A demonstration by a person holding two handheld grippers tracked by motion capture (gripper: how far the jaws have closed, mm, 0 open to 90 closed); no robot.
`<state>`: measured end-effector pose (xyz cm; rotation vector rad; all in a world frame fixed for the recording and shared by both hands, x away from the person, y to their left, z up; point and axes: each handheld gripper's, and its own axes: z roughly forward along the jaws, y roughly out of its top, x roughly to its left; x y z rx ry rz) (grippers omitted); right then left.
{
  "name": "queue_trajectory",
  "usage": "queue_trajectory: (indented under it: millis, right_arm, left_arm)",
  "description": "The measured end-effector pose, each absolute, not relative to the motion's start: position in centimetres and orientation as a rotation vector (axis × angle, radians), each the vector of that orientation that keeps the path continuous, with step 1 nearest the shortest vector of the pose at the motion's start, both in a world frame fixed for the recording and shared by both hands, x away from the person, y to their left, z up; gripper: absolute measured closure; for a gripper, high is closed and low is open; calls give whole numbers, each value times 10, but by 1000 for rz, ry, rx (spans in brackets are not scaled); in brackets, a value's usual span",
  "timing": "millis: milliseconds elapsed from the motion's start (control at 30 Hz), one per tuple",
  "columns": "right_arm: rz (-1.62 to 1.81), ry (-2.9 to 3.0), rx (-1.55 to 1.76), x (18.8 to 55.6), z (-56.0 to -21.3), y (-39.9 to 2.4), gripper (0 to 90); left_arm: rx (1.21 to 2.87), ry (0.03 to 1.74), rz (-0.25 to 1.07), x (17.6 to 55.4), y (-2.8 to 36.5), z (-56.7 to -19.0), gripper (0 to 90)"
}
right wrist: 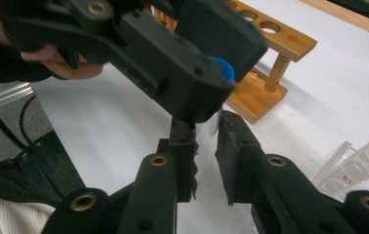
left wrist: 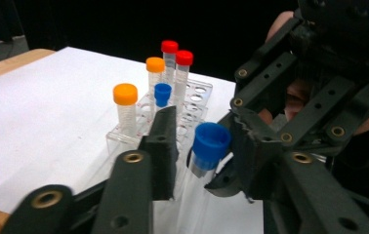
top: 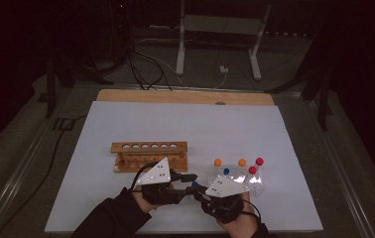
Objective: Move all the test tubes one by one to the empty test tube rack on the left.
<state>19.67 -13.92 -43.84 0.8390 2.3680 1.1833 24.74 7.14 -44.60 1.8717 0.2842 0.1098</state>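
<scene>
A: Near centre: right gripper [right wrist: 204, 146] clamped on blue-capped tube [left wrist: 207, 148] body; left gripper [left wrist: 199, 146] jaws apart around cap.
B: Best squeeze cap squarely, twist without tilting. Clear rack [top: 255, 186] at 3 o'clock, wooden rack [top: 148, 147] at 11.

Tube cap [left wrist: 211, 141] between the black jaws was blue. Beyond the jaws, racked tube caps [left wrist: 125, 93] were orange, red, and blue.
</scene>
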Motion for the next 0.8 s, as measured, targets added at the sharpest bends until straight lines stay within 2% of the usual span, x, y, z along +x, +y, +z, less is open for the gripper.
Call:
queue_trajectory:
  millis: [167, 433, 600, 800]
  right_arm:
    - [1180, 2363, 841, 197, -438, -140, 771]
    - [1204, 2360, 849, 197, -438, -141, 743]
    - [1244, 2303, 868, 195, -434, -144, 533]
    - [1307, 2240, 908, 194, -430, -150, 330]
  left_arm:
    - [1878, 272, 119, 247, 70, -446, 744]
    - [1874, 270, 131, 247, 71, -445, 770]
    - [1859, 275, 168, 250, 77, -437, 772]
    - [1853, 291, 234, 258, 88, -420, 772]
